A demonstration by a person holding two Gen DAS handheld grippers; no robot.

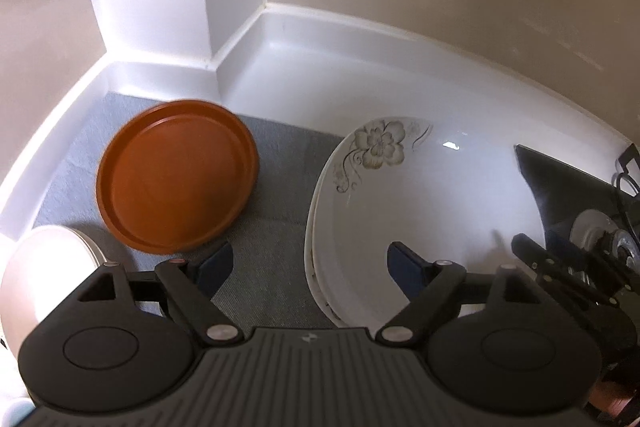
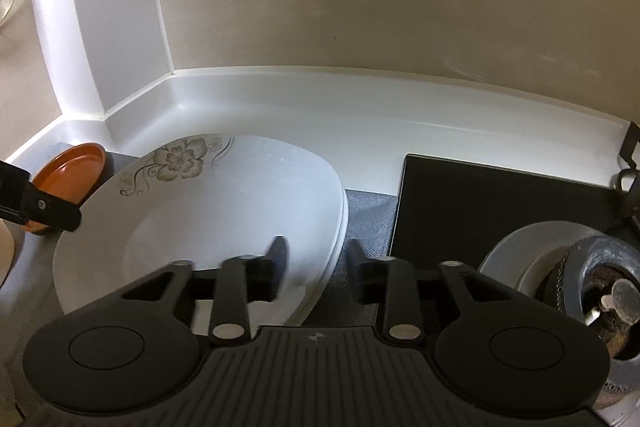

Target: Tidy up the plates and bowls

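On grey mat (image 1: 276, 163), stacked floral plates (image 1: 420, 211), brown plate (image 1: 176, 187), both grippers' jaws open, empty.

White desk in a corner, with a grey mat spread over it

The white desk (image 2: 280, 115) runs along the beige wall and turns up in a raised lip at the back. A grey mat (image 1: 276, 163) covers its near part. On the mat lie an orange plate (image 1: 176, 179), a flowered white plate (image 2: 224, 203) and, at the left edge, a white bowl (image 1: 44, 275). A black stove top (image 2: 492, 211) lies on the desk to the right.
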